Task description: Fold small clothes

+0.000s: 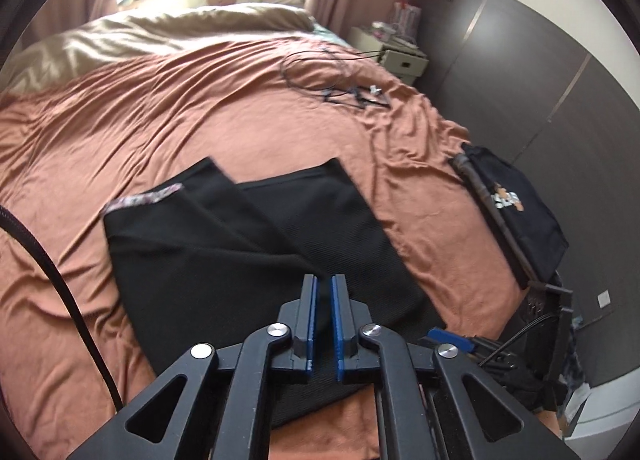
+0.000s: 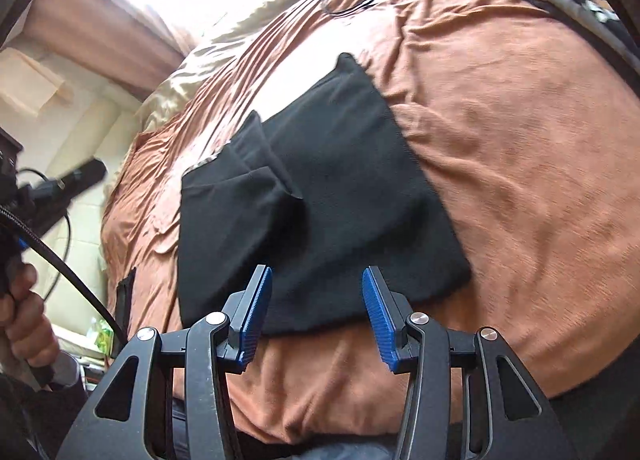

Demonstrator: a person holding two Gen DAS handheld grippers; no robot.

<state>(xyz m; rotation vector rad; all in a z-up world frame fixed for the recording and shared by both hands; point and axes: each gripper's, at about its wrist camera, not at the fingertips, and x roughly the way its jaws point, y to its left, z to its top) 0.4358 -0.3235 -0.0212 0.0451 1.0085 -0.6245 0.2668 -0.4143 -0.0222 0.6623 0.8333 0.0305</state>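
Left gripper (image 1: 324, 280) is hovering nearly closed and empty over the black garment (image 1: 224, 244); right gripper (image 2: 318, 276) is standing half open, also empty.

You are working a partly folded piece: one flap is lying across the middle of the bedspread (image 1: 200, 108), further folds appear outstanding. Its near edge is sitting just beyond your right jaws. Open bedding is surrounding it; the cables (image 1: 340, 80) and folded dark clothing (image 1: 516, 212) are lying well apart.
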